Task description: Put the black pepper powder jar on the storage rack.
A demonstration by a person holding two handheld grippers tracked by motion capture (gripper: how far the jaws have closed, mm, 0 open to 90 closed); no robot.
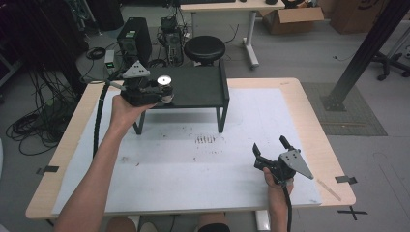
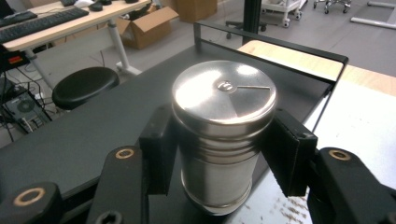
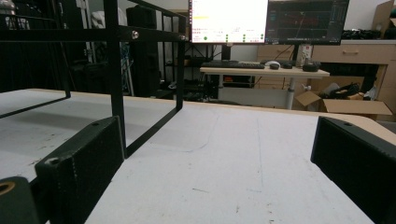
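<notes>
Clamping a steel canister [image 2: 223, 135], left gripper [image 2: 219, 149] has both black pads pressed on its ribbed sides, just under the lid; canister upright, centre of the left gripper view. Lid is shiny, flat, with a small knob in the middle. Canister bottom sits at the front edge of the black shelf [image 2: 84, 140], whether resting or just lifted I cannot tell. High view: left gripper [image 1: 162, 92] upper left of centre, canister [image 1: 165, 86] seen as a bright round top over the left part of the black shelf [image 1: 203, 87], a raised stand with thin legs on the white mat [image 1: 203, 164]. Left hand [image 1: 123, 108] wraps the gripper body from below.

Right gripper [image 1: 271, 147] lower right of the high view, low over the white mat, well apart from the shelf, jaws spread wide with nothing between. Right gripper view: right gripper [image 3: 210, 172], bare mat between the pads, shelf frame [image 3: 116, 70] at upper left, monitors [image 3: 268, 21] at top.
</notes>
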